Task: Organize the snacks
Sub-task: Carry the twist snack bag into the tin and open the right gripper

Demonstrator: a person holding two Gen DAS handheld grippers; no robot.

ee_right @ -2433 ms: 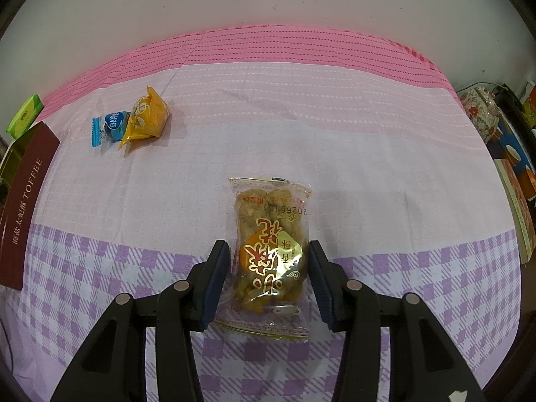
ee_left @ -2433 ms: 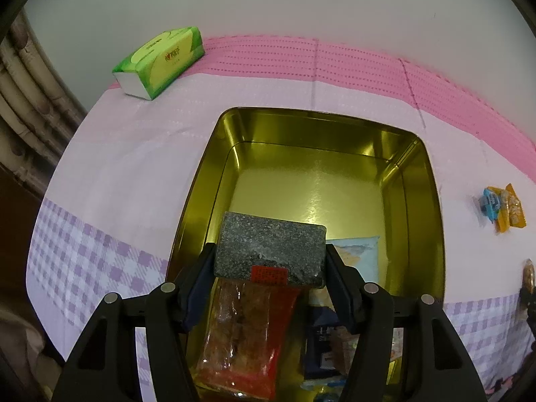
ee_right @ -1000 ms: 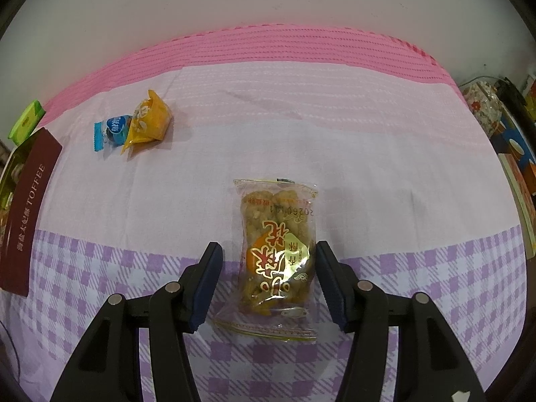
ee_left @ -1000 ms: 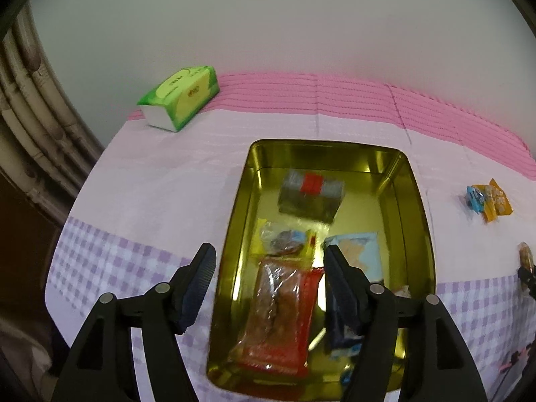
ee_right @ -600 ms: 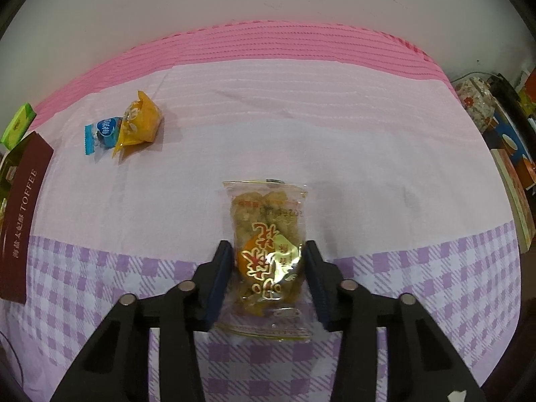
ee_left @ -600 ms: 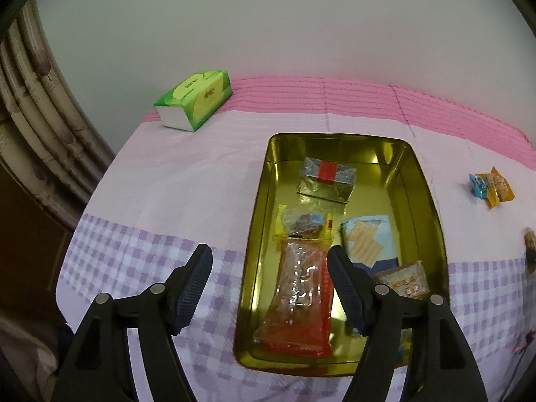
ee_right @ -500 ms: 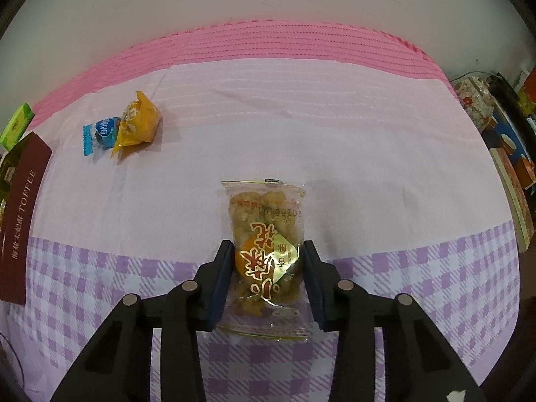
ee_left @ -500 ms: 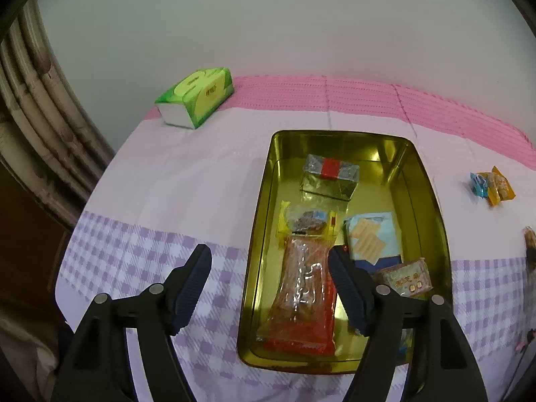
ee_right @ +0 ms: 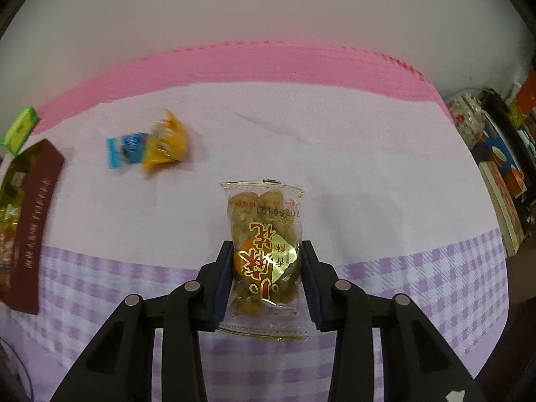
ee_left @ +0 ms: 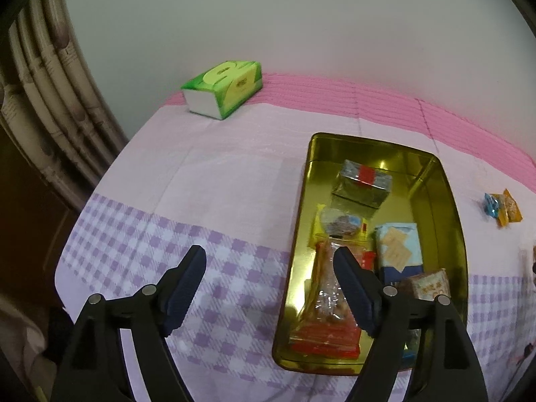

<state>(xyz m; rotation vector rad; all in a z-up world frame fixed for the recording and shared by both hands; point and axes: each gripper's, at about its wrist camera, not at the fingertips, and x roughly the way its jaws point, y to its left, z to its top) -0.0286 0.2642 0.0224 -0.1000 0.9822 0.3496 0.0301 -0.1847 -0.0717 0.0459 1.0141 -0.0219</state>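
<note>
Right tongs (ee_right: 266, 276) are pinched onto a clear packet (ee_right: 264, 254) of golden fried snacks; their jaws closed within the last second, both pads press its sides, and its sealed bottom edge hangs between the fingers above the checked near strip of the tablecloth (ee_right: 368, 154). Left tongs (ee_left: 269, 283) stand wide and empty, their jaws having just been opening with nothing between them; they hang over the checked strip by the tin's (ee_left: 301, 234) left wall, and the right finger (ee_left: 353, 288) overlaps the tin's near left corner.

Only the left view looks down into the gold tin. A grey block (ee_left: 363, 184) with a red label lies toward the far end, a small yellow pack (ee_left: 340, 226) is nearer, a long red bag (ee_left: 326, 315) runs to the near left corner, a pale blue cracker pack (ee_left: 397, 246) is beside it and a small tan box (ee_left: 428, 283) is at the near right. A green tissue box (ee_left: 224, 88) sits at the cloth's far left corner.

Both views catch the blue and orange candies (ee_right: 149, 149) lying together on the plain pink middle, right of the tin. Only the right view shows the tin's dark red outer wall (ee_right: 33, 221) with lettering at the left edge, and stacked boxes (ee_right: 502, 181) beyond the right edge.
</note>
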